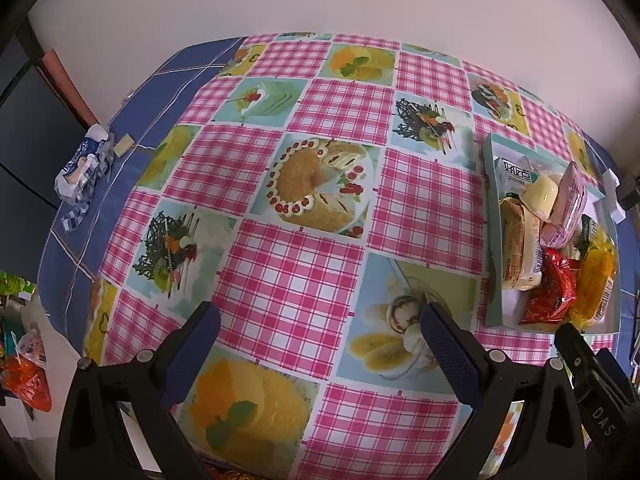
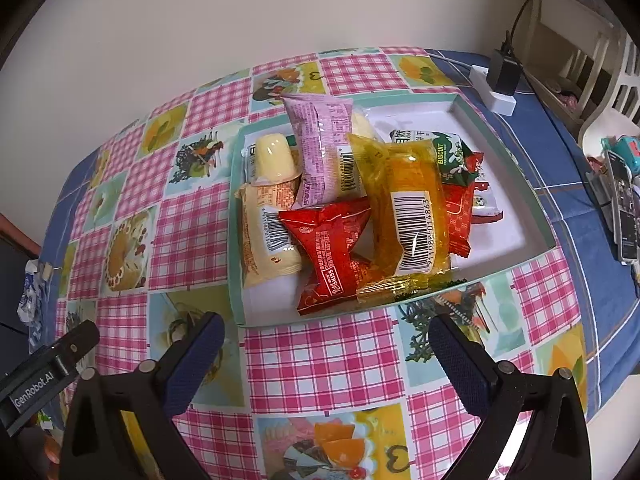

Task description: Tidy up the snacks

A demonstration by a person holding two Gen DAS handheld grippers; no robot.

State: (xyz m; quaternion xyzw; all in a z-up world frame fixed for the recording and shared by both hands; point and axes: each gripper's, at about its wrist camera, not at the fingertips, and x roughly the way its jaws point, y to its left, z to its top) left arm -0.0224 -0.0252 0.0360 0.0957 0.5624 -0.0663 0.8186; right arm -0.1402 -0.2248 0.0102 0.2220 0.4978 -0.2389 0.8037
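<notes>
A shallow teal box (image 2: 516,168) on the checked tablecloth holds several snacks: an orange packet (image 2: 408,208), a red packet (image 2: 332,248), a pink packet (image 2: 324,148), a cream packet (image 2: 264,236), a yellow jelly cup (image 2: 274,156) and a green biscuit packet (image 2: 448,156). My right gripper (image 2: 326,344) is open and empty, just in front of the box's near edge. The box also shows at the right of the left wrist view (image 1: 490,216). My left gripper (image 1: 320,332) is open and empty over the tablecloth, left of the box.
A crumpled blue-white wrapper (image 1: 82,168) lies at the table's far left edge. A white power strip with a black plug (image 2: 500,80) sits behind the box. A phone (image 2: 626,208) lies at the right edge. Bags (image 1: 24,376) lie on the floor at the left.
</notes>
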